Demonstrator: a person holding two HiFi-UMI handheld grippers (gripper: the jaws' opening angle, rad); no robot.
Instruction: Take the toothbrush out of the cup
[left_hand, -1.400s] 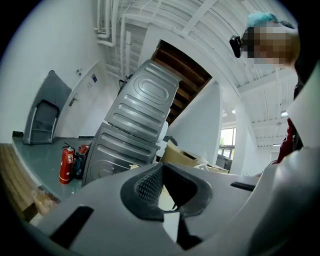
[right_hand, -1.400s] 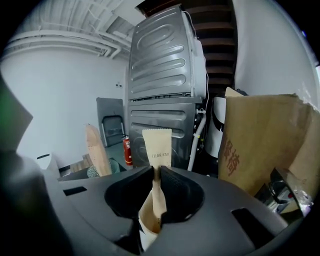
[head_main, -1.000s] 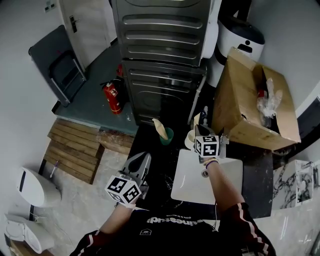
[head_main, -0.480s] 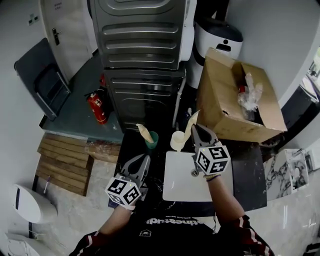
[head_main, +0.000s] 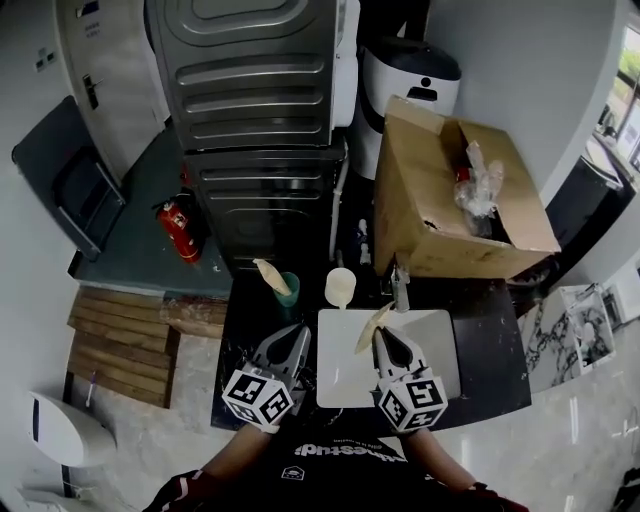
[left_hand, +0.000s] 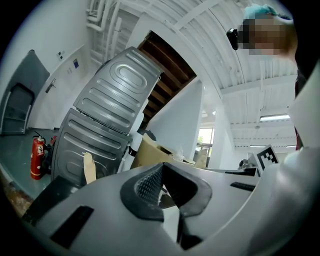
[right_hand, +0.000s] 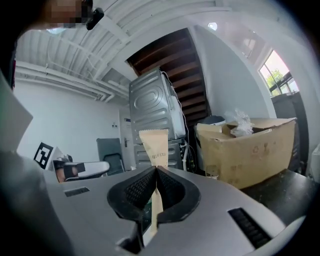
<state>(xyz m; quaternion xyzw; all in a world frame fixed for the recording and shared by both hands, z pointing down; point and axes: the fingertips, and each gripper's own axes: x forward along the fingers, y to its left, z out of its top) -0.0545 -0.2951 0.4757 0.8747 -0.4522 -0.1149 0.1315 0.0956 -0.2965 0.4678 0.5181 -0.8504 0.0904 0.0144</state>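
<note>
Nearest, the left gripper (head_main: 297, 334) is closed on nothing. Beside it, the right gripper (head_main: 383, 335) is clamped on the paper-wrapped toothbrush (head_main: 372, 327). Its long axis is seen running from 7 to 1 o'clock over the white basin (head_main: 440, 335), clear of any cup. The white cup (head_main: 340, 287) is found at 11 o'clock from that gripper, apart. Farther off, at 10 o'clock, a second toothbrush (head_main: 270, 275) is seen in the green cup (head_main: 290, 295), nearer the left gripper.

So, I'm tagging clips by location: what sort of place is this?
Probably a laundry or utility corner: two stacked grey machines, a white basin in a dark counter, and a fire extinguisher.
</note>
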